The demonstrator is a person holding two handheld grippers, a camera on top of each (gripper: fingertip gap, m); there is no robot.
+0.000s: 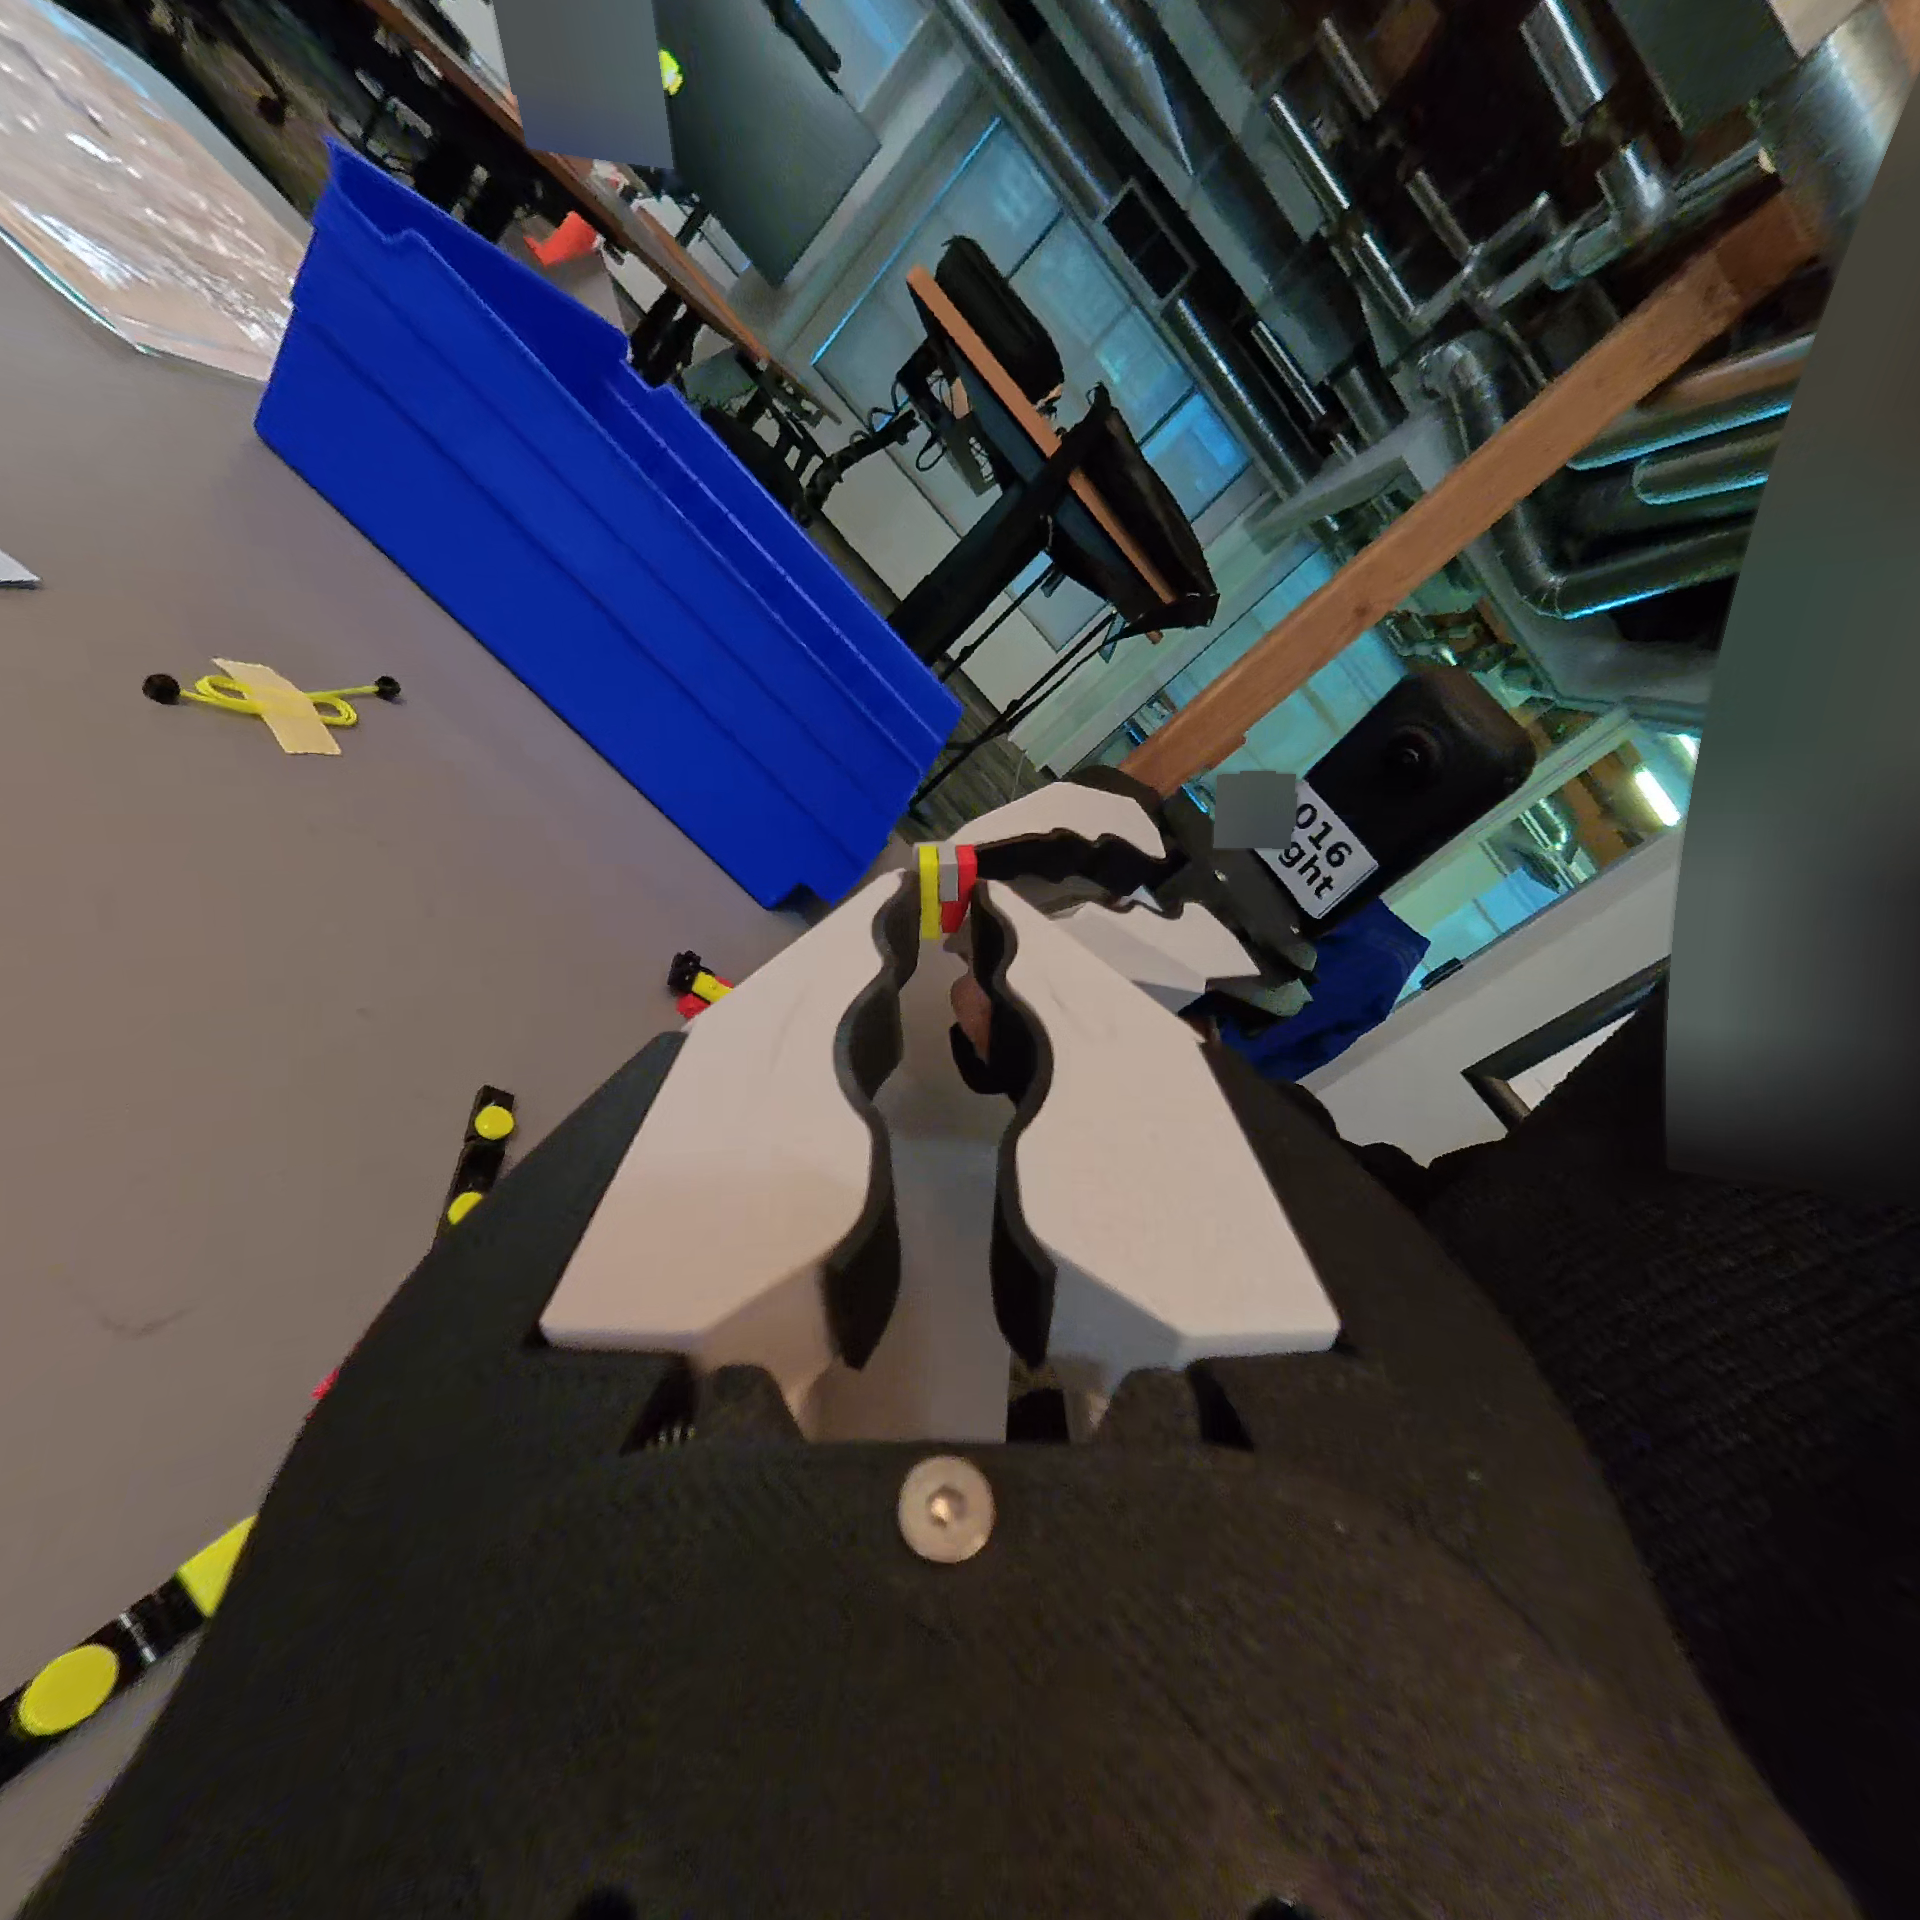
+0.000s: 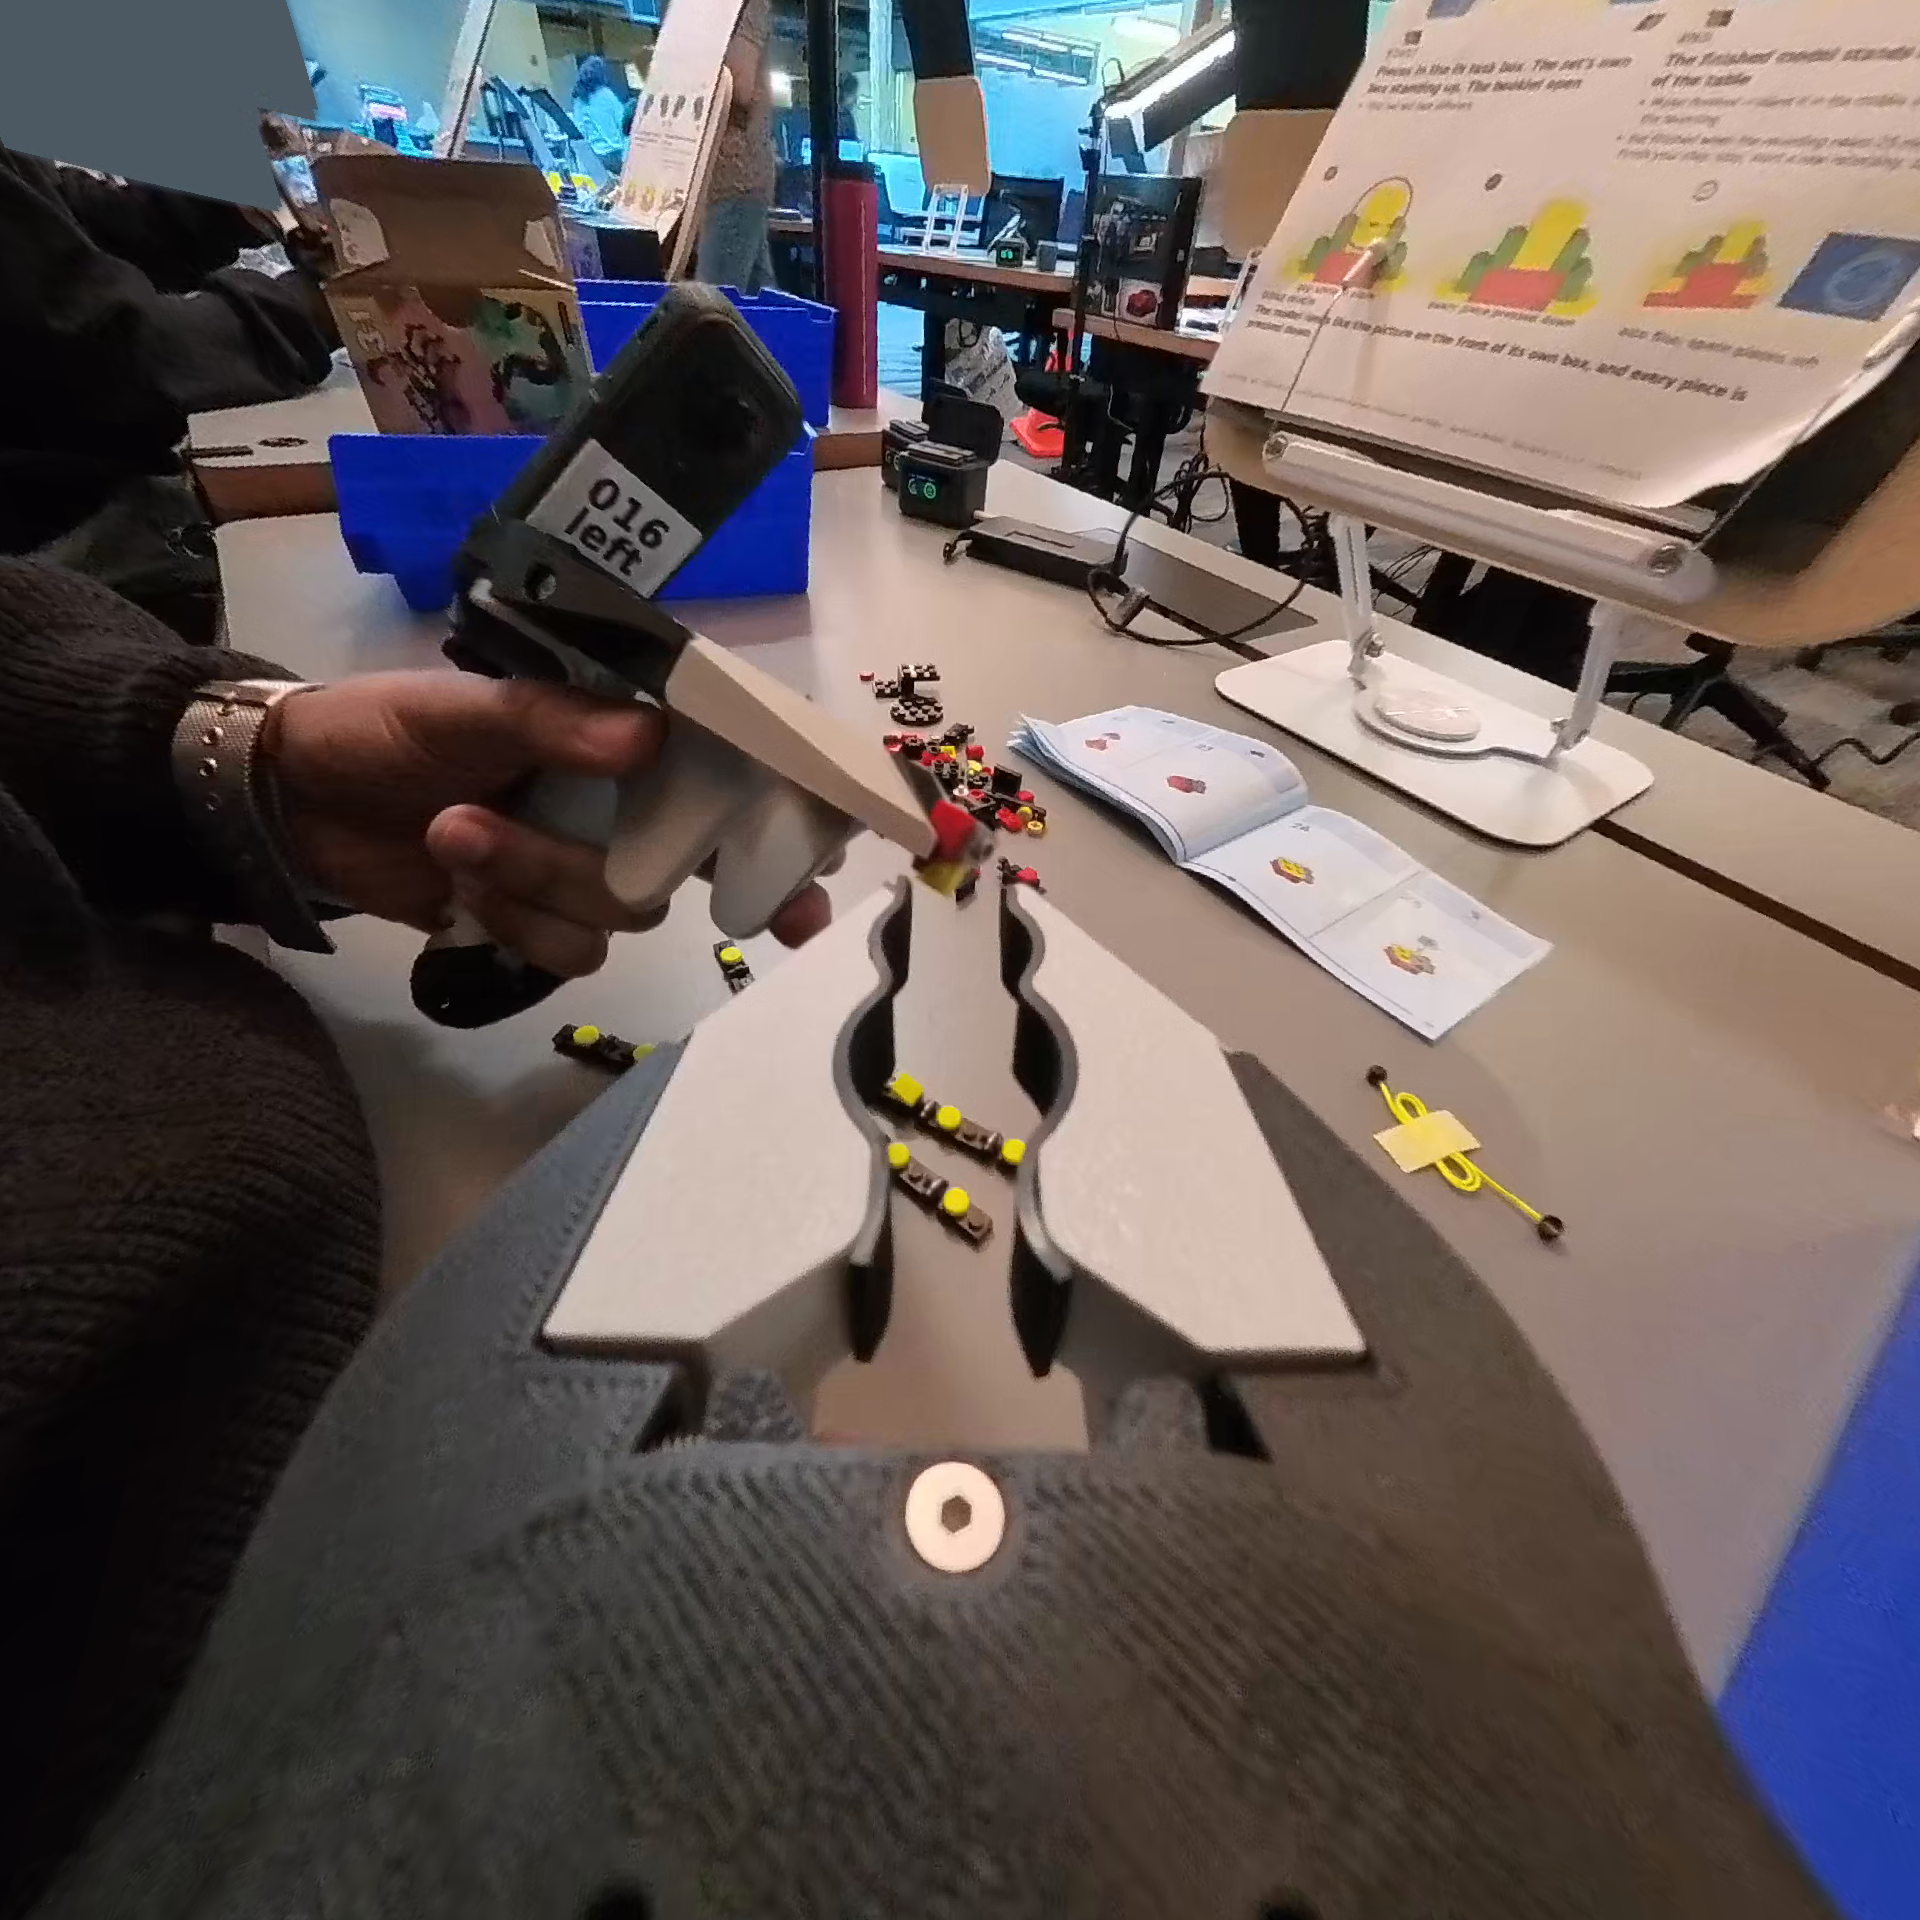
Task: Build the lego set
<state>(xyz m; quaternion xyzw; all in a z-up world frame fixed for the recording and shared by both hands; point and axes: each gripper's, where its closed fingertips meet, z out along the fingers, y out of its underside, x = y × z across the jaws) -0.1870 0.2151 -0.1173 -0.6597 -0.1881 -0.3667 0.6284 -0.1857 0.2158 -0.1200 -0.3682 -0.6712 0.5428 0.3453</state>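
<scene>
My left gripper [image 1: 943, 899] is shut on a small lego assembly [image 1: 940, 891] of yellow, grey and red pieces, held in the air above the grey table [image 1: 260, 987]. In the right wrist view it [image 2: 935, 831] comes in from the left in a hand, with the assembly [image 2: 951, 857] at its tip. My right gripper [image 2: 954, 899] is open, its fingertips just below and on either side of the assembly's lower end. It also shows in the left wrist view [image 1: 1003, 868], facing the left gripper. Loose red, black and yellow pieces [image 2: 966, 769] lie on the table beyond.
Black plates with yellow studs [image 2: 951, 1143] lie under the right gripper. An open instruction booklet [image 2: 1278, 852] lies to the right, with a sheet on a stand [image 2: 1558, 312] behind it. A blue bin [image 1: 582, 520] stands at the back. A taped yellow cord [image 2: 1455, 1153] lies on the table. My two grippers' fingertips are within a few centimetres of each other.
</scene>
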